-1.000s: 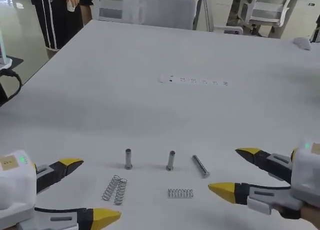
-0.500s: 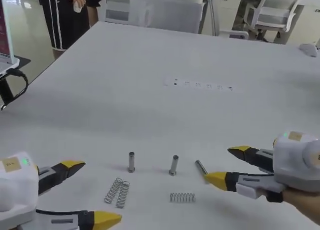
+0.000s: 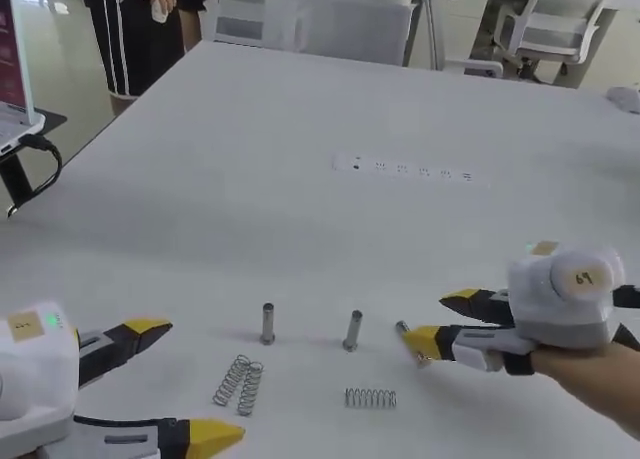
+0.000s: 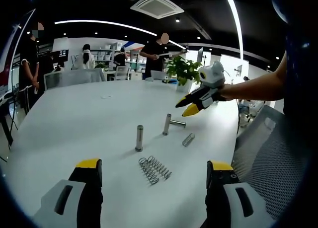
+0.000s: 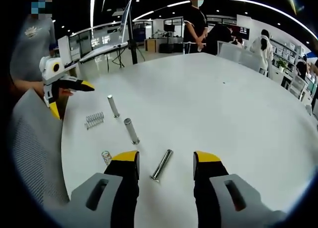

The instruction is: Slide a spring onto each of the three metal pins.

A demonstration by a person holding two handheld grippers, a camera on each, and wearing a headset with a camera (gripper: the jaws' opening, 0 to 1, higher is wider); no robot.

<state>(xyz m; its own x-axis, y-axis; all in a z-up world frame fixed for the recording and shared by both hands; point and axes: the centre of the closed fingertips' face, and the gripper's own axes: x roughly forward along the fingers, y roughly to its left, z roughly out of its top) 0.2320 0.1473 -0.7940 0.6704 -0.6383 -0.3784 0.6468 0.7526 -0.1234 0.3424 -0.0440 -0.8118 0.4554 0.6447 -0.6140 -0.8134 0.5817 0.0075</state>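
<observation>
The right gripper (image 5: pixel 166 157) is released, its two yellow-tipped grey jaws spread wide. Between them lies one metal pin (image 5: pixel 162 164), a smooth, shiny steel cylinder flat on the matte white table (image 3: pixel 300 109), with bare tabletop showing on each side of it in the right gripper view. In the head view the nearer jaw tip overlaps that pin, so I cannot tell whether they touch.

Just beyond the right gripper's left jaw stands the nearer upright pin (image 5: pixel 131 130), a short, straight grey rod. The farther upright pin (image 5: pixel 113 106) is past it on the same side. A single spring (image 3: pixel 370 398), a fine, open wire coil lying on its side, rests close beside the right gripper's left jaw; the jaw partly hides it in the right gripper view.

The left gripper (image 3: pixel 180 384) is also released, jaws well apart and holding nothing. Directly ahead of its gap lie two more springs (image 4: pixel 154 169), thin silvery coils side by side and touching, slightly slanted. Beyond them, relative to this gripper, the two upright pins rise from the table, with the right gripper farther off to the right.

Well ahead of both grippers a flat white power strip (image 3: pixel 400 167) is set in the tabletop.
</observation>
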